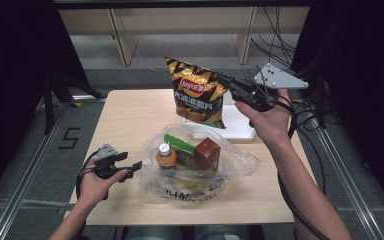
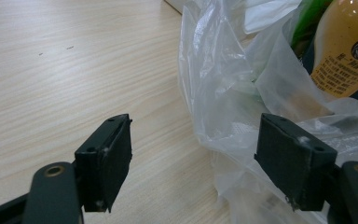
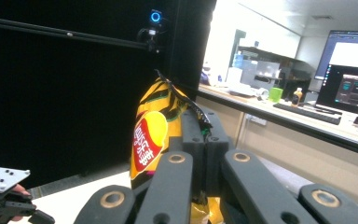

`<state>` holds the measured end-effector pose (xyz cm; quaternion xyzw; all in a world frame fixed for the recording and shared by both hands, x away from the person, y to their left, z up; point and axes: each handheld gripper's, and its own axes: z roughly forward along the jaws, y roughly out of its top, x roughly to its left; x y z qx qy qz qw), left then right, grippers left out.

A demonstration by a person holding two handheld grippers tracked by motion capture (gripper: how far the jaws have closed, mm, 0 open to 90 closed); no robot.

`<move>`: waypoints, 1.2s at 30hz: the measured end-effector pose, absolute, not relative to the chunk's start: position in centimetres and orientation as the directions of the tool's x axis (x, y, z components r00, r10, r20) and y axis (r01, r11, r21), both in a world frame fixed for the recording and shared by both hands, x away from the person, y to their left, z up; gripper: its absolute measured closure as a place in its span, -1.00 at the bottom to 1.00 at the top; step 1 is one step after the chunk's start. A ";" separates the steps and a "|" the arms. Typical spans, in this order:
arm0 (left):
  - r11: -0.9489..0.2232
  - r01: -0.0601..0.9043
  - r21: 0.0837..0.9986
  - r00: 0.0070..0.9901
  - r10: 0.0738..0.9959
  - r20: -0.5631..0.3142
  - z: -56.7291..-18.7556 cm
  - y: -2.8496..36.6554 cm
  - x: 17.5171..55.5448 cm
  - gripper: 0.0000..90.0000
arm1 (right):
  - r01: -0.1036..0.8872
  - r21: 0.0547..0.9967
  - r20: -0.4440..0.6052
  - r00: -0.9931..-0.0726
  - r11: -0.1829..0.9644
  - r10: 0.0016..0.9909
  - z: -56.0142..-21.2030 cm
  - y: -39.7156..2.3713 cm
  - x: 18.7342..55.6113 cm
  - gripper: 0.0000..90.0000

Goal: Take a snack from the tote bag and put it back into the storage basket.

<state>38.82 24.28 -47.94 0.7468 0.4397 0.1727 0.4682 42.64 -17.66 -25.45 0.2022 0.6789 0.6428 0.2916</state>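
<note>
Right hand-held gripper [image 1: 228,82] clenched on edge of chip bag [image 1: 198,93]; bag hangs upright from jaws, clear of tabletop [image 1: 125,115]. Left hand-held gripper [image 1: 130,168] released, jaws spread, just beside plastic bag [image 1: 232,155]; chip bag well beyond.

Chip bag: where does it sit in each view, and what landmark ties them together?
High view: chip bag upper centre, held above the table.
Left gripper view: not in it.
Right gripper view: centre, pinched edge-on between the jaws.
Shared landmark: right gripper clamping the bag's edge.
</note>
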 end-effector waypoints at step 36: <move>-0.181 0.491 0.852 0.557 0.818 -0.147 -47.9 24.4 38.8 -0.42 | -0.091 0.990 -0.143 -0.625 0.111 0.767 -26.2 -20.0 45.8 1.00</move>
